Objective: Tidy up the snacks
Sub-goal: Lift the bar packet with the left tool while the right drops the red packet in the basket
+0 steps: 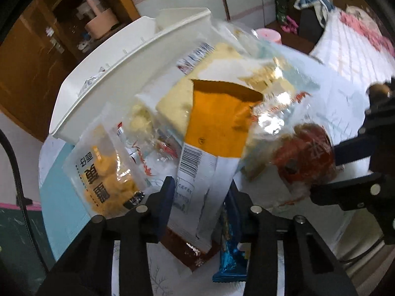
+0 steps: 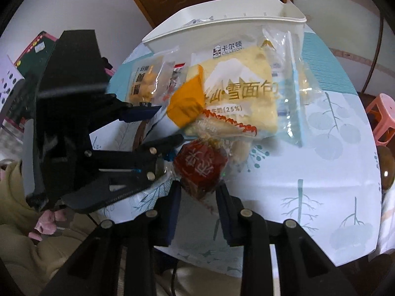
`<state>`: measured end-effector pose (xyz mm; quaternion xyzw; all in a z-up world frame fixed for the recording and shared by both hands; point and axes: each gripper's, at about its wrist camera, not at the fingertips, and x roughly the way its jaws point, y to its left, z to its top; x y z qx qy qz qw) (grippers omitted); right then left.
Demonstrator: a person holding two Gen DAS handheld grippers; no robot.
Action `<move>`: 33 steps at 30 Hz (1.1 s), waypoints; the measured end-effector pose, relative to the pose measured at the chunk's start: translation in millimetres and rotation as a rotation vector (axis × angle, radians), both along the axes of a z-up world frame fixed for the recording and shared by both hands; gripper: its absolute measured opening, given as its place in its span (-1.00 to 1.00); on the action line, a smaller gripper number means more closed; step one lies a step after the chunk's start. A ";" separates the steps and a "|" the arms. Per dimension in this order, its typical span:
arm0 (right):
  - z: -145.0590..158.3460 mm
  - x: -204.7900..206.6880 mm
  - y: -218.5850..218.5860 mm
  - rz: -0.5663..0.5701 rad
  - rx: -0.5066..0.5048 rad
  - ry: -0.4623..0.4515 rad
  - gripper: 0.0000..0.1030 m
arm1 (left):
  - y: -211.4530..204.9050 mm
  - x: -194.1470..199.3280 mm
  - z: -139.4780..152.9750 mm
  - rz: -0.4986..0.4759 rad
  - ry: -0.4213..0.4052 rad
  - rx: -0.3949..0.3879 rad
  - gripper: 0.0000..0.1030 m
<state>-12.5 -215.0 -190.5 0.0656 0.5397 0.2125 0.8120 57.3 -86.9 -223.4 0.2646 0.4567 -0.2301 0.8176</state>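
A heap of snack packets lies on the round table in front of a white bin [image 1: 111,74] [image 2: 222,24]. My left gripper [image 1: 200,187] [image 2: 160,125] is shut on an orange-and-white packet [image 1: 209,128] [image 2: 184,103] with a barcode, which lies across a big yellow bread bag [image 2: 237,91] [image 1: 172,101]. My right gripper [image 2: 198,187] [image 1: 325,170] is shut on a red wrapped snack [image 2: 200,167] [image 1: 306,153] at the near edge of the heap. A clear bag of yellow crackers [image 1: 106,170] [image 2: 145,83] rests at the left.
A blue packet [image 1: 229,259] and a brown one [image 1: 187,249] lie under my left fingers. The tablecloth [image 2: 321,185] has a tree print. A pink stool [image 2: 382,118] stands beyond the table's right edge. A person's beige sleeve [image 2: 14,222] is at the lower left.
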 end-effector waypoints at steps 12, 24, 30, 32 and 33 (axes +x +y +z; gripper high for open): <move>41.8 -6.7 -17.1 -0.028 0.030 -0.057 -0.45 | 55.7 15.1 74.2 0.215 0.004 -0.209 -0.31; 104.8 14.2 -12.4 -0.004 0.054 -0.180 -0.45 | 69.8 8.8 140.6 0.332 -0.072 -0.251 -0.30; 136.2 27.1 1.5 -0.028 0.032 -0.258 -0.45 | 68.4 16.1 166.8 0.346 -0.112 -0.248 -0.30; 144.2 32.1 -1.4 -0.040 0.025 -0.275 -0.45 | 65.5 20.6 176.9 0.345 -0.134 -0.242 -0.29; 148.8 36.0 -1.6 -0.046 0.021 -0.282 -0.45 | 64.4 22.2 181.1 0.347 -0.147 -0.237 -0.29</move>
